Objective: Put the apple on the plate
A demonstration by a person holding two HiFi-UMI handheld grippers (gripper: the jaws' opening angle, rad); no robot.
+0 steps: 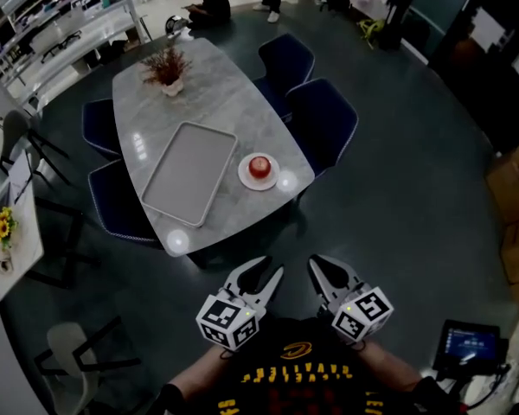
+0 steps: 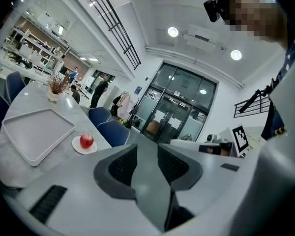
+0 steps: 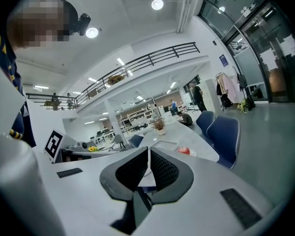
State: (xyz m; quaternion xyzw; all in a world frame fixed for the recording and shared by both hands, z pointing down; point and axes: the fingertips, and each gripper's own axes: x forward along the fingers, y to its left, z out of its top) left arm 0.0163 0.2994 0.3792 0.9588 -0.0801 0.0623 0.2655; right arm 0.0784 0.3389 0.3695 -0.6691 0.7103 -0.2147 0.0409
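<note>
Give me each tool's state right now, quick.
Left tool: open, nothing between its jaws.
Right tool: closed, holding nothing.

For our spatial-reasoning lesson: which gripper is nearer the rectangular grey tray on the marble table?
Left. The left gripper is off the marble table, short of the rectangular grey tray; the right gripper is farther right.

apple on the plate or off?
On. The red apple sits centred on the white plate, whose rim shows all round it, beside the grey tray.
</note>
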